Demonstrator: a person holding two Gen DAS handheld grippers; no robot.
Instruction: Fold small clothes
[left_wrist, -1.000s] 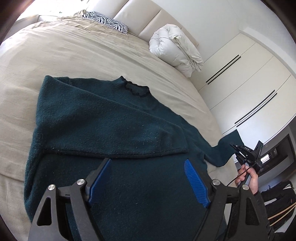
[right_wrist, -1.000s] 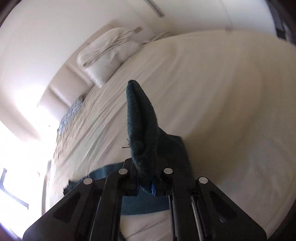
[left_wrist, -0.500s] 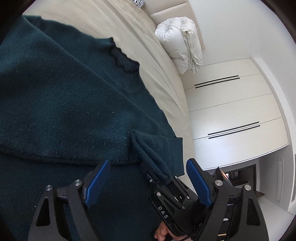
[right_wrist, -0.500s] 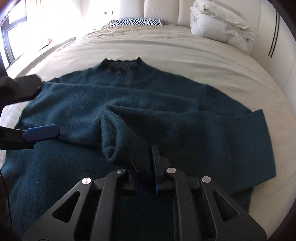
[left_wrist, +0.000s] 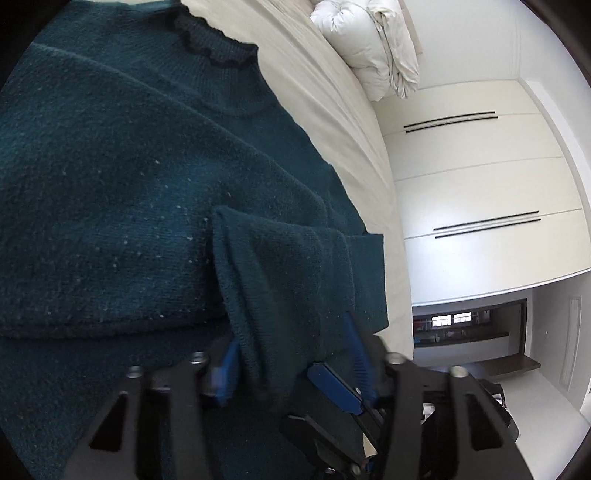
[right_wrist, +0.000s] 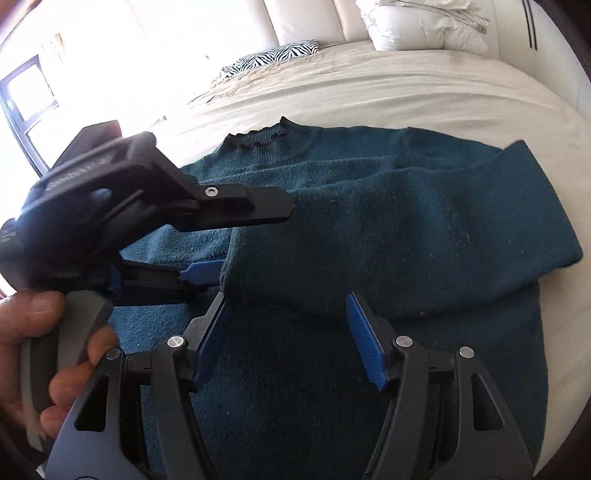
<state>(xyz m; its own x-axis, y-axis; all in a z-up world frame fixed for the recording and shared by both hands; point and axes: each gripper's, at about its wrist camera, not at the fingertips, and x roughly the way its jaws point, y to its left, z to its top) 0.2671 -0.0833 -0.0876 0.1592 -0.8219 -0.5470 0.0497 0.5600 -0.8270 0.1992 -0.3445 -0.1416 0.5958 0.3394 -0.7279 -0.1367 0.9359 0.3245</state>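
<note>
On the bed (right_wrist: 424, 85) lies the sweater (right_wrist: 369, 369), face up, one sleeve (right_wrist: 424, 251) folded across its chest. Thick, soft knit, likely light and limp; I judge the cuff the best hold. Right gripper (right_wrist: 288, 339) stands wide open, empty, just short of the sleeve. Left gripper (left_wrist: 291, 354) straddles the cuff (left_wrist: 269, 295), jaws apart; grip unclear.
</note>
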